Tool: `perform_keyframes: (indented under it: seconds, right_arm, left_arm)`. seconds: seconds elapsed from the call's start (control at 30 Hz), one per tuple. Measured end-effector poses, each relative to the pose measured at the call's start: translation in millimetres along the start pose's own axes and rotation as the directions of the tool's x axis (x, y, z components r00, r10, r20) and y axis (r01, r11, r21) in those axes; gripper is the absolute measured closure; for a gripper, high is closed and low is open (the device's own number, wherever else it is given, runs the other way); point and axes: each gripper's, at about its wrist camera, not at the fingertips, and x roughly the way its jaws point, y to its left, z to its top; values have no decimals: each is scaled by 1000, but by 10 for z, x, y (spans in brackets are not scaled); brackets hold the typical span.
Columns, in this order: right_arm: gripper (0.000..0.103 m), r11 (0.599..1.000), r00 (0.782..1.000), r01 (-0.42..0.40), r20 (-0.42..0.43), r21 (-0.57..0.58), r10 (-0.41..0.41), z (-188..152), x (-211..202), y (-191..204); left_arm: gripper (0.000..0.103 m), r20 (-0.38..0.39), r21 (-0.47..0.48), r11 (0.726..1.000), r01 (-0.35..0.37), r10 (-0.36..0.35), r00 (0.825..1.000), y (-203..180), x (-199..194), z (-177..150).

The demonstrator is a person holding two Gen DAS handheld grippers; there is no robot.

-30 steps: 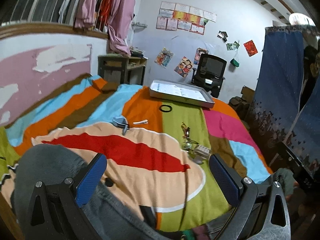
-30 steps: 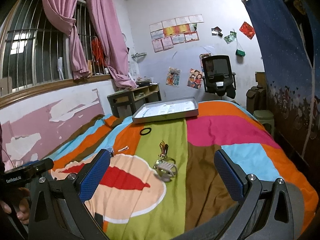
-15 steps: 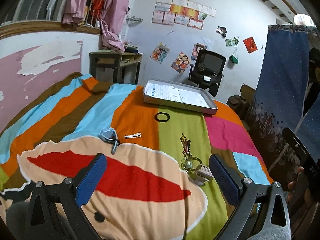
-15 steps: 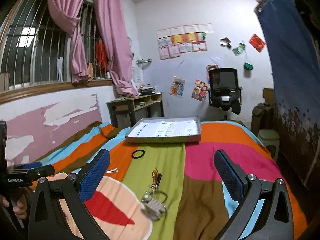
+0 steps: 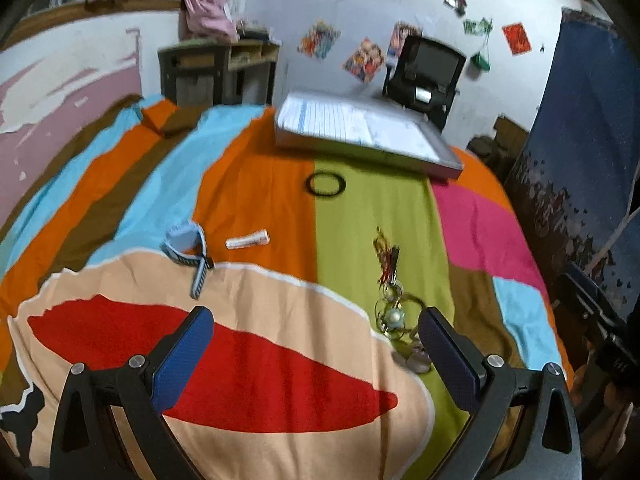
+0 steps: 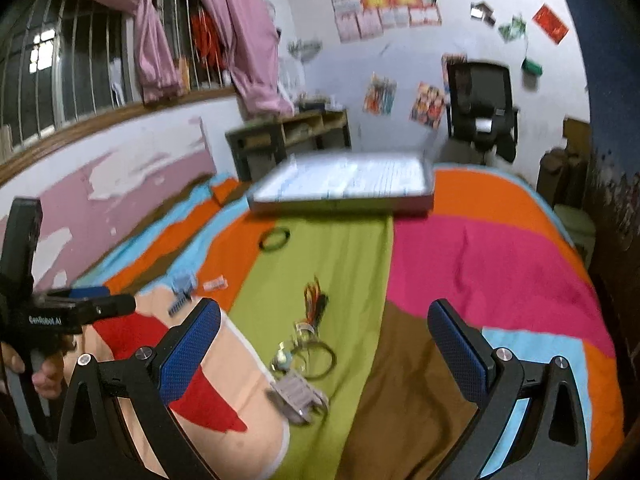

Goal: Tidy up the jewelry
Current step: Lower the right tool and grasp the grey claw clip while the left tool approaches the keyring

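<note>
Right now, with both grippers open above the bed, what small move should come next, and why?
Probably lower the right gripper onto the bangles and clip lying just ahead of it on the green stripe. Both grippers are open and empty, the tray at the far end waits, and this cluster looks nearest.

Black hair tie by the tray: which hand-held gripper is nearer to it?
Neither clearly. The black hair tie lies far ahead of both: the left hand-held gripper and the right hand-held gripper, both open.

- The left gripper (image 5: 316, 336) is pushing forward over the bedspread (image 5: 256, 200), jewelry pile (image 5: 394, 314) now right by its right finger.
- The right gripper (image 6: 324, 336) is dipping back down, hair clip (image 6: 298, 394) between its fingers.
</note>
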Motion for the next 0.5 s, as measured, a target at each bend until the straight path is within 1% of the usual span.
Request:
perform_keyframes:
  seconds: [0.07,0.1,0.2,0.23,0.33,0.37,0.43,0.5]
  right_arm:
    - [1,1000,998,-6,-60,5,6,-50,145,-28]
    - [1,1000,993,-11,-115,10,12,-98,258,-42]
    - [1,999,979,-29,-201,16,31,-204,455,-56]
    - [1,999,970,-42,-239,16,45,-246,534,-52]
    - [1,998,949,-60,-310,3,58,-346,708,-13]
    - [1,998,944,-60,-324,-4,56,-359,702,-10]
    - [1,998,931,-56,-363,-41,38,-430,795,37]
    - [1,997,917,-69,-397,-43,46,-457,850,49]
  left_arm:
    - [0,-51,10,1000,-1,2,999,2,148,-9]
    - [0,-74,8,1000,1,0,997,6,210,-19]
    - [0,-148,-10,1000,9,-11,989,29,414,-63]
    - [0,-178,-20,1000,11,-15,984,40,490,-76]
    - [0,-233,-50,998,32,-43,971,67,671,-96]
    - [0,-254,-55,998,42,-55,966,58,743,-97]
    - [0,-279,-49,997,56,-68,958,34,846,-88]
    - [2,-296,-28,997,73,-78,952,-15,953,-78]
